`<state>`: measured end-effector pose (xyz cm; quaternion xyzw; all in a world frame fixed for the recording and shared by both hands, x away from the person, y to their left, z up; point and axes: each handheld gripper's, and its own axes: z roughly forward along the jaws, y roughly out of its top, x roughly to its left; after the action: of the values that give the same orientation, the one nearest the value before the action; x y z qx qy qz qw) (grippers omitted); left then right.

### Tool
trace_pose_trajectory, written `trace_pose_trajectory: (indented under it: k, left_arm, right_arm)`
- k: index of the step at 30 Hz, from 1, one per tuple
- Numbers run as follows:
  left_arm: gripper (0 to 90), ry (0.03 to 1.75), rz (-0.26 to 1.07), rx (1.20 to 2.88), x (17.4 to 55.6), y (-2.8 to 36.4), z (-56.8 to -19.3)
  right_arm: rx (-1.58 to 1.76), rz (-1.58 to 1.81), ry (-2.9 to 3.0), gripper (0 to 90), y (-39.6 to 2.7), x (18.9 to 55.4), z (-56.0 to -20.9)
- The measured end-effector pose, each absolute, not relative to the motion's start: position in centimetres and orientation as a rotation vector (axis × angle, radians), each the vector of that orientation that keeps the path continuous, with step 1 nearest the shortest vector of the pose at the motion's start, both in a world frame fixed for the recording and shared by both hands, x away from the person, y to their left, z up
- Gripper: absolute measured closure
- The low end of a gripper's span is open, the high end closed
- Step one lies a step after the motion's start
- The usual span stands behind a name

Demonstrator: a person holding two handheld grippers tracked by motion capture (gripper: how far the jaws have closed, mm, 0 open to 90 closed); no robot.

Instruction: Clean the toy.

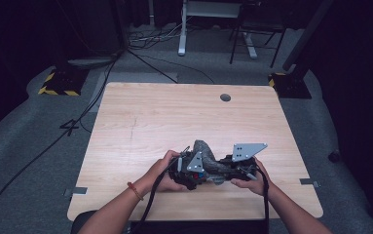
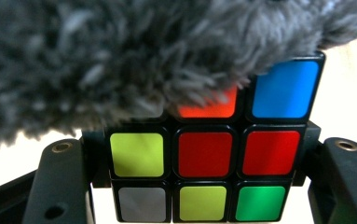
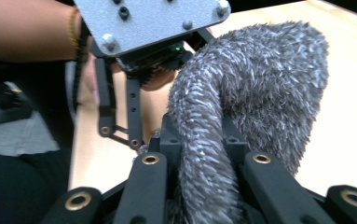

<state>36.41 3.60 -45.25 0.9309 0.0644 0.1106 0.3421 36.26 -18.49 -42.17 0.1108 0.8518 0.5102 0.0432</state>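
1. A colour-tiled puzzle cube [image 2: 204, 172] sits pinched between my left fingers [image 2: 57, 186], one pad against each side face, at the near middle of the counter [image 1: 145, 117]; the side hold leaves its tiled face open to the left gripper view.
2. A grey fuzzy cloth [image 3: 246, 102] droops over the cube's top row, hiding most of those tiles. It appears to be on its way around the cube as a wrap or cover.
3. My right fingers [image 3: 260, 186] are pressed in on a gathered fold of that cloth, which rises between them and arches toward the left gripper [image 1: 190, 168]. Gripping a bunched fold likely gives me enough hold to drag the pile across.
4. In the high view, both hands meet over the bundle, the right gripper [image 1: 233, 168] just right of the left, so cloth and cube stay touching.
5. Beyond the counter's far edge lie cables on a grey floor [image 1: 23, 146].
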Motion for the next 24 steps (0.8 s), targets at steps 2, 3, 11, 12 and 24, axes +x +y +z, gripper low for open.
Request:
trace_pose_trajectory:
  k: [2, 3, 11, 12, 24]
  left_arm:
    - [33.5, 0.168, 0.288, 2.409, 36.4, 3.8, -45.0]
    - [33.5, 0.167, 0.295, 2.402, 36.4, 4.0, -44.9]
    - [33.6, 0.189, 0.322, 2.357, 36.4, 5.3, -43.7]
    - [33.6, 0.200, 0.331, 2.348, 36.5, 5.4, -43.7]
    - [33.6, 0.152, 0.317, 2.395, 36.0, 4.2, -44.5]
  right_arm:
    - [0.366, 1.535, 2.584, 77.1, -18.7, 36.4, -42.1]
    - [0.388, 1.515, 2.576, 77.1, -18.8, 36.5, -42.2]
    - [0.454, 1.412, 2.644, 77.2, -20.0, 37.5, -43.6]
    - [0.436, 1.392, 2.651, 77.2, -19.8, 37.3, -43.6]
    - [0.284, 1.510, 2.563, 77.0, -18.1, 34.8, -41.3]
